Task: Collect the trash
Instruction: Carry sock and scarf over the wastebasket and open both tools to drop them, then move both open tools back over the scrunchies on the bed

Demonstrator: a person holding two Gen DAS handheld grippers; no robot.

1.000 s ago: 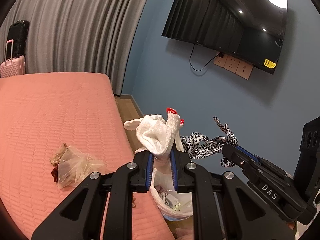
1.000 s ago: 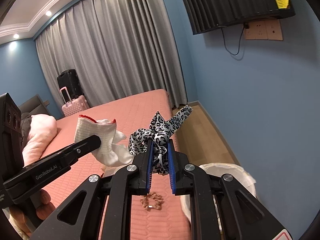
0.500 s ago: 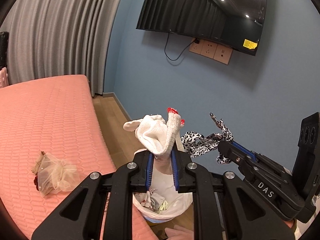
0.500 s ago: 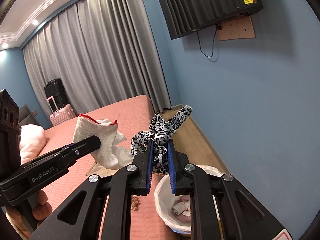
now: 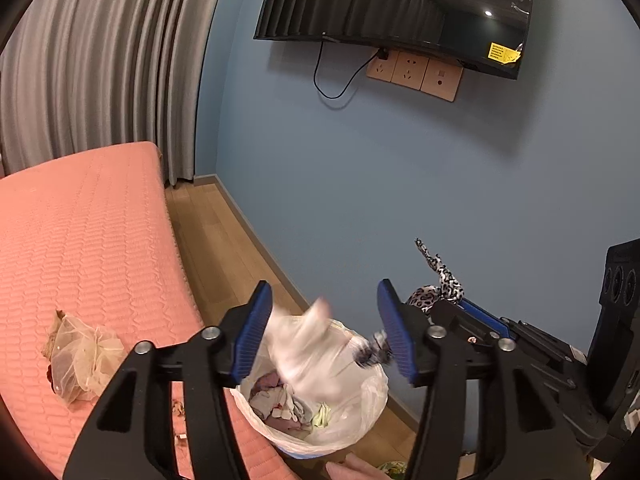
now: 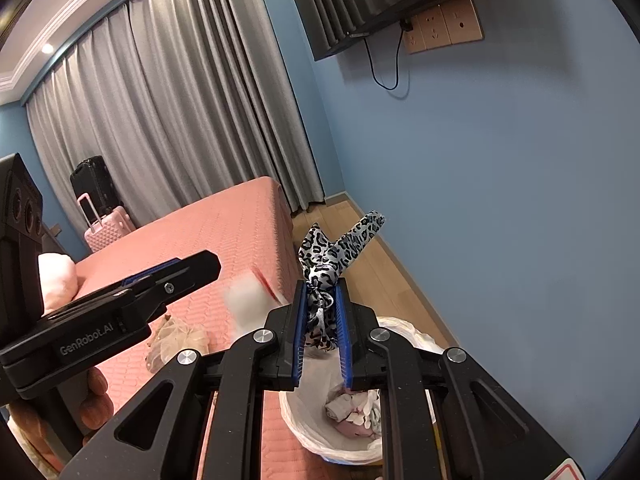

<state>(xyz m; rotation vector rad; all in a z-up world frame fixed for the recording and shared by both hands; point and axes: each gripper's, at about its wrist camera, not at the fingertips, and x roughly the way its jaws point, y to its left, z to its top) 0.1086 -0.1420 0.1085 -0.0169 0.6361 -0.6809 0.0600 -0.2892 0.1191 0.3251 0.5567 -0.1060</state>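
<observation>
My left gripper (image 5: pixel 324 320) is open above the trash bin (image 5: pixel 372 408), which has a white liner and sits on the floor beside the bed. A white glove with a red cuff (image 5: pixel 308 356), blurred, is falling between the fingers toward the bin; it also shows blurred in the right wrist view (image 6: pixel 250 296). My right gripper (image 6: pixel 320 328) is shut on a leopard-print cloth (image 6: pixel 332 256), held above the bin (image 6: pixel 304 428). The cloth also shows in the left wrist view (image 5: pixel 436 284).
A pink bed (image 5: pixel 80 248) lies left of the bin, with a crumpled clear mesh bag (image 5: pixel 80 360) and small scraps (image 5: pixel 178 408) near its edge. Blue wall with a TV (image 5: pixel 400 8) is ahead. Suitcases (image 6: pixel 100 208) stand by the curtains.
My left gripper has opened and let go of the white glove, which is dropping toward the bin. Both grippers have moved over the bin. The right gripper still holds the leopard cloth.
</observation>
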